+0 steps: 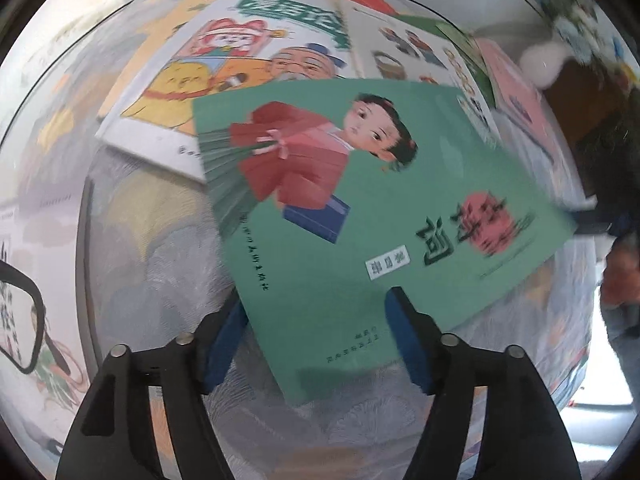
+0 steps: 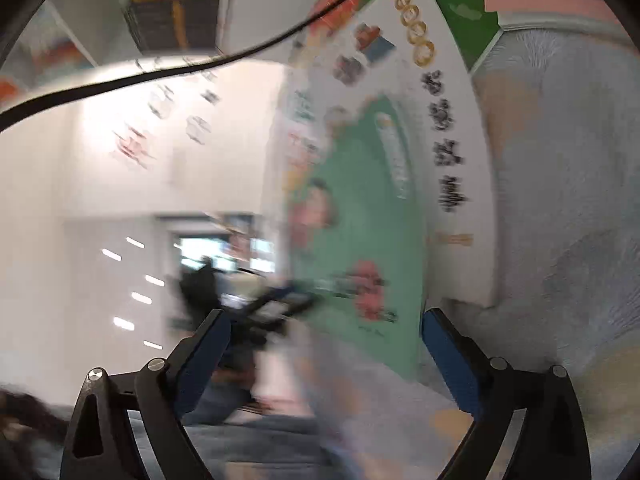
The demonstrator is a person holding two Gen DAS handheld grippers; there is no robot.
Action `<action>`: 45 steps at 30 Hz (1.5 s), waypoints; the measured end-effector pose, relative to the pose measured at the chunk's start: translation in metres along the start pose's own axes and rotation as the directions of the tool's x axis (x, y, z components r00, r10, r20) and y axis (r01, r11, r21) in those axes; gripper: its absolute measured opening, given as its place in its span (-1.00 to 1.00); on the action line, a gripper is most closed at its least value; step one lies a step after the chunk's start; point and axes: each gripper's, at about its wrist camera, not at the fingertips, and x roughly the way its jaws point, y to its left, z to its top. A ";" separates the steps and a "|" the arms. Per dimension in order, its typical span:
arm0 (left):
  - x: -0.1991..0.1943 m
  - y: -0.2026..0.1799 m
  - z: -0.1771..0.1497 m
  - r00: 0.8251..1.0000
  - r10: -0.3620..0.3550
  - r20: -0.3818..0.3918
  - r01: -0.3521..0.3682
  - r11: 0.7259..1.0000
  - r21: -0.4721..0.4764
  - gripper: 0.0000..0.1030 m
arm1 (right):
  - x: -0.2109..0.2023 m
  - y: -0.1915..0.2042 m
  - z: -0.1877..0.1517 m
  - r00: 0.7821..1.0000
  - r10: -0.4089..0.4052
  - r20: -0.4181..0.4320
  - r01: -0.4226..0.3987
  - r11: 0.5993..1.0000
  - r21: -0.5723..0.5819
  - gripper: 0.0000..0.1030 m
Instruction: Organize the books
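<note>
1. The table (image 1: 152, 248) wears a pale, lacy patterned cloth; white walls stand beyond its far edge, and the right wrist view, smeared by blur, shows a white wall, a bright window and a black cable (image 2: 160, 74) strung across.
2. Books lie in a row along the table's far edge: a white picture book with cartoon figures (image 1: 224, 64) at the left, a white book with gold rings and black characters (image 1: 420, 54) next to it, then a green book (image 1: 464, 40) and a pink book (image 1: 520, 96) toward the right.
3. The teal book (image 1: 384, 208) lies nearer the front edge, skewed, its far corner overlapping the cartoon book.
4. The left gripper (image 1: 316, 320) points steeply down over the teal book's near corner. Its blue pads stand apart on either side of that corner, not pressing it; the grip is released.
5. The teal cover shows a child in a red robe, a red disc with dark characters, and a small white label.
6. The right gripper (image 2: 324, 332) is spread wide with nothing between its pads; the teal book (image 2: 360, 208) lies ahead of it.
</note>
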 end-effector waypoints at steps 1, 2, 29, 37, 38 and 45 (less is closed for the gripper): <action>0.003 -0.003 0.001 1.000 0.004 0.000 -0.004 1.000 0.007 0.41 | -0.005 0.006 0.000 0.997 0.072 0.034 -0.072 0.997 -0.010 0.79; 0.003 -0.005 0.002 1.000 0.008 0.000 -0.008 1.000 0.010 0.43 | -0.005 0.014 -0.001 0.996 0.062 0.058 -0.059 0.997 -0.047 0.76; -0.082 0.020 -0.061 0.982 -0.003 0.186 0.026 0.993 -0.117 -0.17 | 0.148 0.140 -0.084 0.574 -0.685 0.450 0.774 0.273 -0.571 -0.49; -0.123 0.067 -0.106 0.963 0.109 0.247 -0.040 0.962 -0.270 -0.17 | 0.208 0.172 -0.087 0.665 -0.621 0.416 0.693 0.303 -0.654 -0.49; -0.128 0.074 -0.111 0.960 0.123 0.250 -0.046 0.955 -0.295 -0.17 | 0.217 0.176 -0.088 0.676 -0.614 0.406 0.678 0.304 -0.669 -0.49; -0.146 0.125 -0.153 0.939 0.234 0.251 -0.085 0.867 -0.490 -0.17 | 0.303 0.198 -0.091 0.755 -0.574 0.317 0.540 0.270 -0.797 -0.49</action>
